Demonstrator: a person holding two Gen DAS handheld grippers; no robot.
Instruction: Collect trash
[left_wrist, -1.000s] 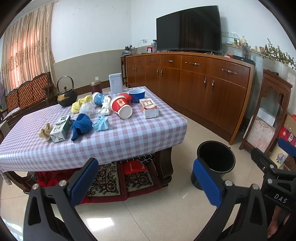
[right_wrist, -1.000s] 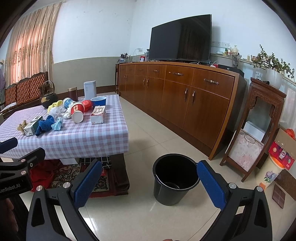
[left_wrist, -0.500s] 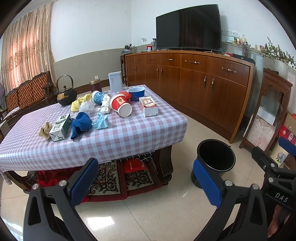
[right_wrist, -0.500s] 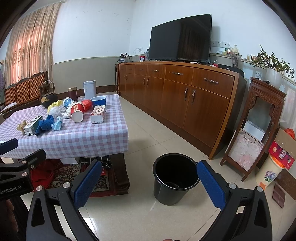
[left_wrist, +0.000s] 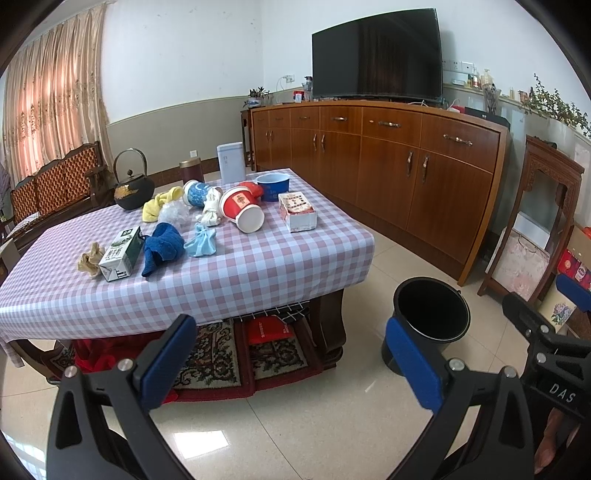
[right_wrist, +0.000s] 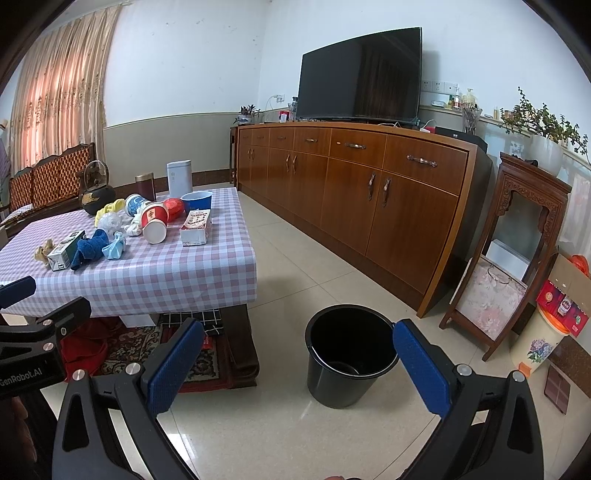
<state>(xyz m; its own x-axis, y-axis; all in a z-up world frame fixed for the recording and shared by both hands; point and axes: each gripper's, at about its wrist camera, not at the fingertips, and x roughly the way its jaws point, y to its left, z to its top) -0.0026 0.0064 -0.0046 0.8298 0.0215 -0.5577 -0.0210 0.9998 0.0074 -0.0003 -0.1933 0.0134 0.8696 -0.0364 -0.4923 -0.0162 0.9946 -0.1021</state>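
Both tools are spread apart and hold nothing. The trash (left_wrist: 236, 212) is scattered on the checked counter (left_wrist: 258, 273), which fills the left and centre of the left wrist view, above and beyond the left tool (left_wrist: 291, 360). That tool looks nearer to it. The right tool (right_wrist: 299, 363) faces the black bucket (right_wrist: 349, 354) on the floor at lower centre, with the counter off to its upper left, well apart.

in the left wrist view, the right gripper (left_wrist: 569, 314) body carries white letters "das". in the right wrist view, the left gripper (right_wrist: 22, 295) body reads "genrobot.ai". print on the cartons and cups on the table is too small to read.
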